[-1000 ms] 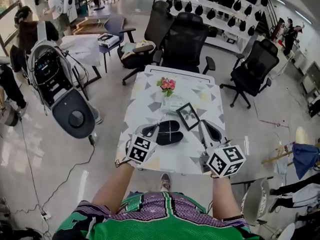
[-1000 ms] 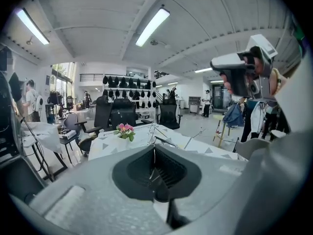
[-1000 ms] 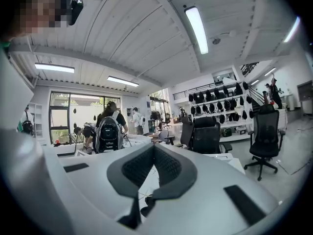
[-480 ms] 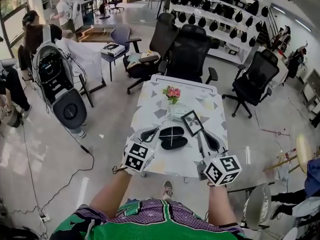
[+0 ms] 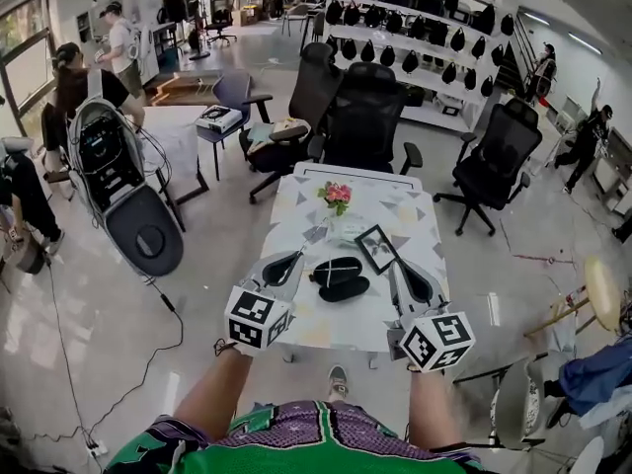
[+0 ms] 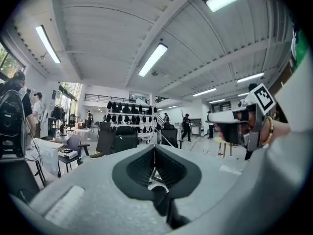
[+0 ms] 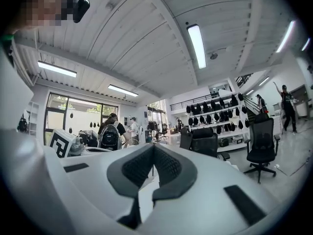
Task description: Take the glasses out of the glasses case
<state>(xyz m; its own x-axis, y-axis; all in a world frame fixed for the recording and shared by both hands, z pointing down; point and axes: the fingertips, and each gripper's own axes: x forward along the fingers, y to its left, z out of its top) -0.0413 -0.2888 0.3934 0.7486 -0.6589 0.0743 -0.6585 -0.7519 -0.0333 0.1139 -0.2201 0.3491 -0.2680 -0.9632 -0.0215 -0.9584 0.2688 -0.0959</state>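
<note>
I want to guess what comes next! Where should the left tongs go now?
Probably sideways and down to a bare part of the table: the left tongs look shut on the thin glasses, held up clear of the open case.

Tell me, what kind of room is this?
Probably a big open office or lab workspace. There are black swivel office chairs, white wall shelves lined with black rounded gear, and long ceiling strip lights.
</note>
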